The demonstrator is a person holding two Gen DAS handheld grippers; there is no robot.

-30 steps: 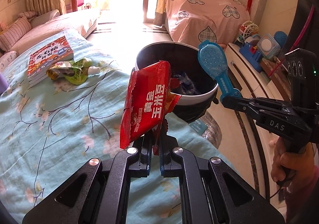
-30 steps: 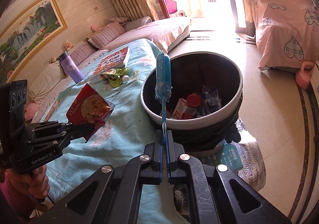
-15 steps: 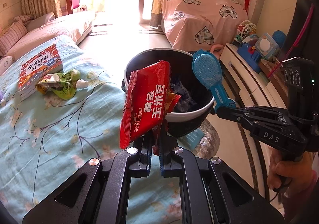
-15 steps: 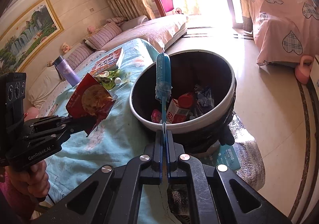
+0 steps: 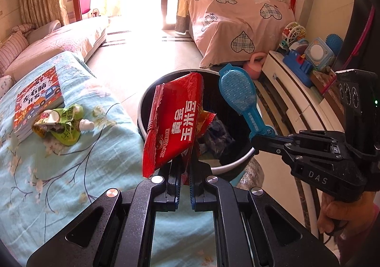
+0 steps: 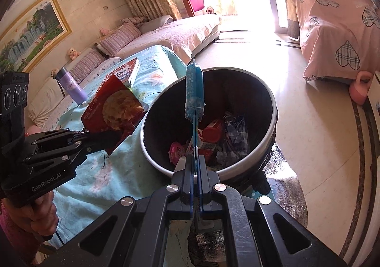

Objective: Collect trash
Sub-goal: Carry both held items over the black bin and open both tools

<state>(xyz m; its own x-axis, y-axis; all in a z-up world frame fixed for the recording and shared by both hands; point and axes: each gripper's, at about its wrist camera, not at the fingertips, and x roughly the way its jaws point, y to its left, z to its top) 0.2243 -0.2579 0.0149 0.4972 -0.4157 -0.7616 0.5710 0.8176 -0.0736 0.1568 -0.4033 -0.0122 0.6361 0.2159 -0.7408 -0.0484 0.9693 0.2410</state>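
Two handheld grippers converge on a black trash bin beside a floral bedspread. The left gripper pinches a torn red snack bag at the bin's near rim; the right gripper clamps a blue brush by its handle above the opening. A green pouch and a book lie on the bedspread.

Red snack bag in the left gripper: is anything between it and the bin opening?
Nothing visible blocks it. The red snack bag hangs by the near rim of the black bin, whose mouth is open. The blue brush in the right gripper is over the bin, off to the side.
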